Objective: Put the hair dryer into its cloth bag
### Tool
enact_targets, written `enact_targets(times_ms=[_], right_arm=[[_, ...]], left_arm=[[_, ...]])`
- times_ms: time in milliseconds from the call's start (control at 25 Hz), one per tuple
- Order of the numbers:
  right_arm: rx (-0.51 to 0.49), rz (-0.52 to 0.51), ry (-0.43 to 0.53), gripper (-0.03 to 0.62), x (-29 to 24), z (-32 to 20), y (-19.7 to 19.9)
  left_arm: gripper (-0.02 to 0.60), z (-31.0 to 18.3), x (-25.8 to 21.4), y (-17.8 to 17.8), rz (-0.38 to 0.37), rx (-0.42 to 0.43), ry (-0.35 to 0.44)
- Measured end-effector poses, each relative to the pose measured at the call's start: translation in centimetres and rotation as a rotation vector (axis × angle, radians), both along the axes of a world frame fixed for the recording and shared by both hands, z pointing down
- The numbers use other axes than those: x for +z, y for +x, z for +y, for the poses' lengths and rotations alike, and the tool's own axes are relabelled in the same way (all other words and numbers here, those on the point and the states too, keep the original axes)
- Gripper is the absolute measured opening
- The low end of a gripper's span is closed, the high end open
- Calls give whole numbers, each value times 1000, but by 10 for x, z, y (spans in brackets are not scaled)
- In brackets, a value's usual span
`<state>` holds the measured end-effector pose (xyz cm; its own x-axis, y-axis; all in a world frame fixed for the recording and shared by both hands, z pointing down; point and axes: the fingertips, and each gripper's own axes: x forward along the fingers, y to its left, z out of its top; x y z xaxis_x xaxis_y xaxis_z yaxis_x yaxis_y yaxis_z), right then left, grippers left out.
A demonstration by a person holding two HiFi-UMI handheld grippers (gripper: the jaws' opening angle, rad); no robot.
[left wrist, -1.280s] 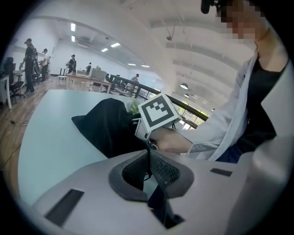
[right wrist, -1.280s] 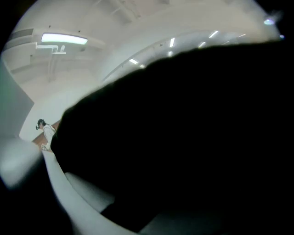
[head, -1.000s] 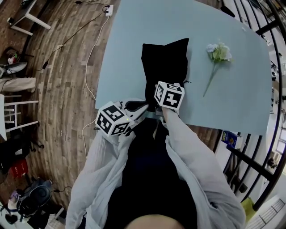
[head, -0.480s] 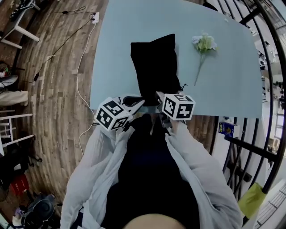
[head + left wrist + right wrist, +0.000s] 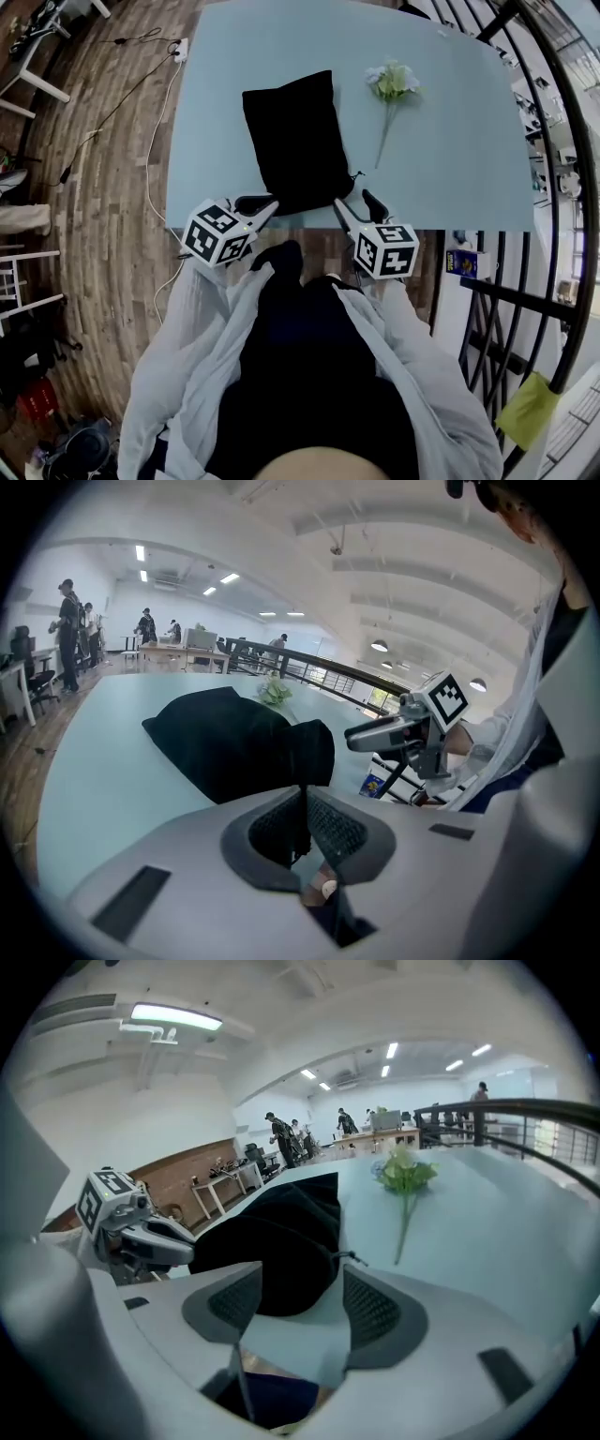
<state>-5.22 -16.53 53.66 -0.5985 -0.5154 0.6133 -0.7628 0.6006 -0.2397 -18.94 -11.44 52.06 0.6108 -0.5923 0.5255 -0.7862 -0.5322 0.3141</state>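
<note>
Two tools hang at the near edge of the table (image 5: 450,159), one at each near corner of the bag (image 5: 295,141). The bag is plain black cloth with a dull, matt surface. It lies flat on the pale blue top, lengthwise away from the person. Its far end is wide, with two pointed corners. Its near end is rounded and drawn in, just short of the table's edge. The middle swells, so the bag looks plump; what fills it does not show. A thin cord (image 5: 357,175) sticks out at the near right corner.

The left tool (image 5: 265,201) touches the bag's near left corner. Its jaws are pressed together on a thin strip of the bag's black cloth, which runs up from between the pads to the bag's raised corner.

The right tool (image 5: 361,204) is just beside the near right corner, apart from the cloth and near the cord. Its jaws have just been narrowing a little and stand wide apart, with nothing between them.

A flower (image 5: 389,84) lies to the right of the bag, well apart from it.
</note>
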Motion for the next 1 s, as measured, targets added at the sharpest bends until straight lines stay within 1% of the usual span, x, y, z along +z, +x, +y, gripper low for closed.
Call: enact_targets(times_ms=[80,160,200,280,360,480,560,600,680,760,840,920,1000], right_arm=[[-63,54,53,281,4,-17,3],[-175,151,102,273,14,-32,-7],[-220,206,128,241,19,-39,-11],[-262,277,172,143,24,-49,-15],[-251,269,208,31,14,-53,-13],[-230,230,278,28,-8,-46,-3],[-255,257,307,29,-10,-34,6],[-268,282,313,32,-5,-29,11],[-276,323,290,41,13,-20,22],[-274,369,251,40,34,-16,33],[-300,433,240,42,52,-12,40],[-352,487,254,44,63,-6,41],[-405,532,287,44,70,0,40]], left_arm=[[31,-1,1,1,-21,-12,-6],[31,-2,2,3,-31,-28,-15],[31,-3,2,4,-38,-34,-18],[31,-4,3,6,-55,-40,-20],[31,-4,1,8,-69,-45,-16],[31,-3,-4,6,-82,-58,-6],[31,1,-3,9,-109,-43,-12],[31,4,0,13,-137,-22,-21],[31,12,12,23,-213,39,-54],[31,19,32,35,-293,111,-97],[31,23,54,41,-378,157,-138],[31,25,72,39,-462,154,-176],[31,24,81,35,-502,127,-205]])
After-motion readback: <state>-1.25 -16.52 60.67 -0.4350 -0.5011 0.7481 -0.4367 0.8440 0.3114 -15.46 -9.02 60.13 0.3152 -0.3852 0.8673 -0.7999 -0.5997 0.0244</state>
